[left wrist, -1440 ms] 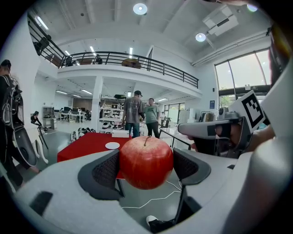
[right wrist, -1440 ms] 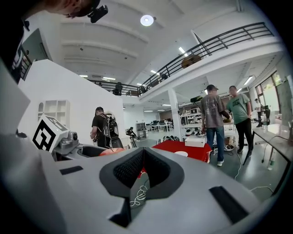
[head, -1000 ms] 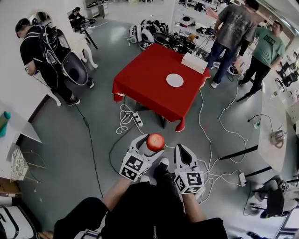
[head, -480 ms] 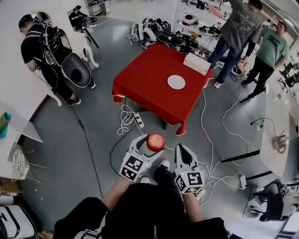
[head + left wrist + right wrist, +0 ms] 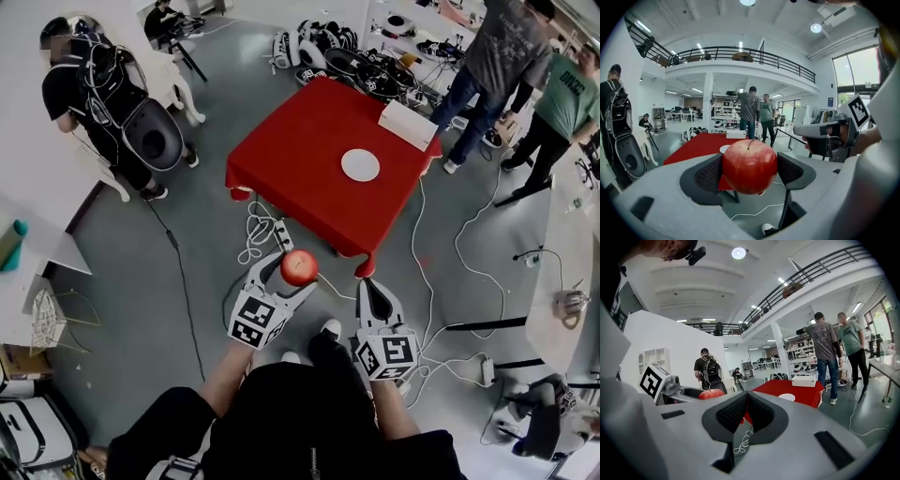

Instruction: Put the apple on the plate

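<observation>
Left tongs (image 5: 292, 275) clamp the apple (image 5: 298, 266), aimed at the table (image 5: 295, 164).

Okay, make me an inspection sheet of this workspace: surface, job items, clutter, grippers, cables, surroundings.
Surface: table, red cloth, ahead of the person, away from both grippers.
Job's things: apple clamped in left gripper; plate white, bare, on the table.
Clutter: white box at the table's far edge.
Grippers: left gripper shut on the apple; right gripper jaws together, nothing between them.
Cables: white cables and a power strip on the floor by the table's near side; black cable trailing left.
Surroundings: person with a backpack at left; two people beyond the table.
</observation>
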Motion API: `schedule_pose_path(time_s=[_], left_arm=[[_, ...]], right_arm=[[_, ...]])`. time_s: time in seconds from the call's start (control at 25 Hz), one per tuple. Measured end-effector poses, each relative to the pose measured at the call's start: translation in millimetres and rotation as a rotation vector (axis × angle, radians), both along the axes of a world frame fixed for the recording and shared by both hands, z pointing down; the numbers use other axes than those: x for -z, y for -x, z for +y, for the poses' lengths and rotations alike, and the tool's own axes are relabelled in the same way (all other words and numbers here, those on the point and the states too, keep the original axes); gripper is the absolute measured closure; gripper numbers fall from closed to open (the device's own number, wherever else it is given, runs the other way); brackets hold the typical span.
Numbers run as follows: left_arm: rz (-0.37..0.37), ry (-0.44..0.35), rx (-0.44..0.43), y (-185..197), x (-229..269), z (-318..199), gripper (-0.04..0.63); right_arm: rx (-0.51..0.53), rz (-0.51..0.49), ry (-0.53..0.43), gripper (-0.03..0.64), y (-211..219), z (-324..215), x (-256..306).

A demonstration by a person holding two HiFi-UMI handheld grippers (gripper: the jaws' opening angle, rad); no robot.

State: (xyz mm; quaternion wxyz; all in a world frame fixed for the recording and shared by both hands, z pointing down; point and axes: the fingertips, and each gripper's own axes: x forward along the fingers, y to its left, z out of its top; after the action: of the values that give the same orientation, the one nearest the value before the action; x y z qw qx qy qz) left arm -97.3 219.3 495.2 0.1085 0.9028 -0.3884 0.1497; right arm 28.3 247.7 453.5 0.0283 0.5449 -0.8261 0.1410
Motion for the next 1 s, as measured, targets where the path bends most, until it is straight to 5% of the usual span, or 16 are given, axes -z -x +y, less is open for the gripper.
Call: schedule_pose_path(time_s=[0.56,1.0], left_arm=[[0.003,0.01,-0.007,-90,2,-73,0.224],[0.0,0.014,-0.014,-115,-2,-117,0.224]], right_arm=[[0.064,0.004,0.012,0.606,-62,-78,3],[0.07,0.004,0.03,0.605,-82,-117,-4]])
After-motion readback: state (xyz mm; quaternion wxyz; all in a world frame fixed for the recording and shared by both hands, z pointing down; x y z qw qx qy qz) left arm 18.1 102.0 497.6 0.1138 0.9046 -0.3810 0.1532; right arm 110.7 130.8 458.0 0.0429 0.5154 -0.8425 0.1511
